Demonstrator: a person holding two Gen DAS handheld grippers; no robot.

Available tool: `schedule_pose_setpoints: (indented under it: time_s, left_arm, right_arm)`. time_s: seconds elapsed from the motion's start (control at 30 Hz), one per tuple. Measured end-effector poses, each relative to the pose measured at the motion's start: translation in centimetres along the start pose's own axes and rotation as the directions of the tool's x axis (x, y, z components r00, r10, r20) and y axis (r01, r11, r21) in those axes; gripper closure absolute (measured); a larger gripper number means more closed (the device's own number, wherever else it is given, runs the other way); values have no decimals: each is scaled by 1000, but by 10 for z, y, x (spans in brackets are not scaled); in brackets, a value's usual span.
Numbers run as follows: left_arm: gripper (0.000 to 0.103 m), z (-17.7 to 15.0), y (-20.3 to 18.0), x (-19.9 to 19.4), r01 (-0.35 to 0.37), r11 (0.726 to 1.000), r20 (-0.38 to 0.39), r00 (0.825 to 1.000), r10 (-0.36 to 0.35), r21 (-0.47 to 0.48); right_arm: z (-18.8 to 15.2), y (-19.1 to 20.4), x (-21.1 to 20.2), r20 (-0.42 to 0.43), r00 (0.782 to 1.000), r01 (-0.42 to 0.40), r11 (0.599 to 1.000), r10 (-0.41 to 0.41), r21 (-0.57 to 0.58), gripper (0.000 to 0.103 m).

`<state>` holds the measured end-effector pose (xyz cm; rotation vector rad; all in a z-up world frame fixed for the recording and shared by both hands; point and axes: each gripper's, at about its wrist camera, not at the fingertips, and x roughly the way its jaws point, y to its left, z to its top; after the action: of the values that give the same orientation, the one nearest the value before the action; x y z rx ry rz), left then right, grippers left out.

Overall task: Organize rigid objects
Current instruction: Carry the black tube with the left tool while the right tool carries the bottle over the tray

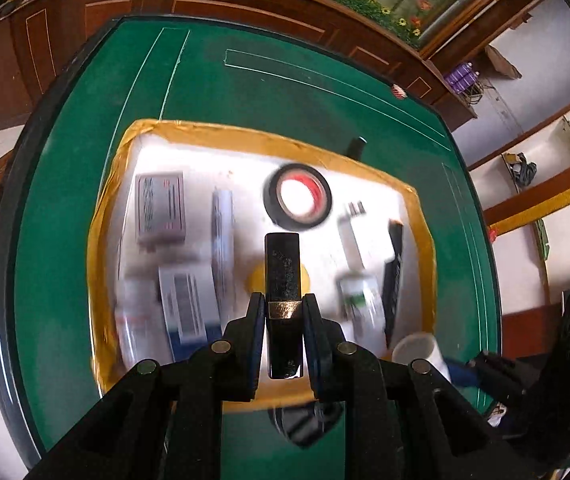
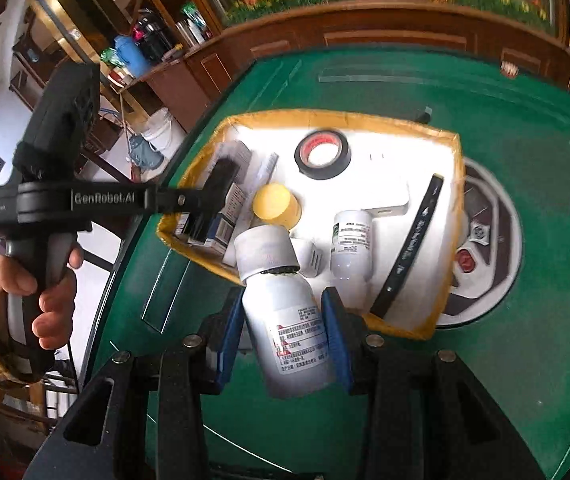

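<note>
Here the left gripper (image 1: 284,309) pinches a black tube (image 1: 282,264) over the yellow-rimmed tray (image 1: 221,132). The right gripper (image 2: 285,312) clamps a white bottle (image 2: 285,320) at the tray's near edge.

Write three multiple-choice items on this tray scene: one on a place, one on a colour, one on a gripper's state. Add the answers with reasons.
1. Where does the roll of black tape lie?
A. in the tray
B. on the green table outside the tray
C. in a gripper

2. What colour is the round lid near the tray's middle?
A. red
B. yellow
C. blue

3. What does the right gripper hold?
A. nothing
B. a black tube
C. a white bottle

Answers: 1 A, the tape rests on the tray's white floor. 2 B, the lid is plainly yellow. 3 C, both blue pads press the bottle's sides.
</note>
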<state>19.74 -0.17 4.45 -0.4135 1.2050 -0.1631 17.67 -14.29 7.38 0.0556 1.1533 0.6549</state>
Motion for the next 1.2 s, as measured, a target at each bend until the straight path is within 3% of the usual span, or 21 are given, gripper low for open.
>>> schedule_pose_setpoints:
  time_s: [0.27, 0.4, 0.8, 0.97, 1.03, 1.2]
  left_arm:
    - [85, 40, 19, 38, 42, 995, -65, 997, -47, -86]
    - [85, 50, 26, 49, 67, 990, -61, 995, -75, -123]
    - [85, 48, 36, 56, -45, 998, -69, 997, 42, -50]
    - [85, 48, 41, 56, -48, 998, -66, 997, 45, -48]
    - [85, 48, 41, 55, -51, 997, -61, 997, 48, -49]
    - [85, 48, 36, 56, -71, 997, -56, 996, 69, -39]
  right_arm:
    - [34, -9, 25, -45, 999, -6, 998, 8, 61, 65]
    - [48, -14, 38, -71, 997, 19, 997, -14, 75, 65]
    - [74, -23, 76, -107, 993, 62, 992, -50, 113, 65]
    - [75, -21, 88, -144, 988, 62, 993, -48, 100, 66]
    - [76, -22, 89, -136, 990, 48, 993, -33, 110, 67]
    - [80, -22, 89, -95, 992, 97, 991, -88, 88, 71]
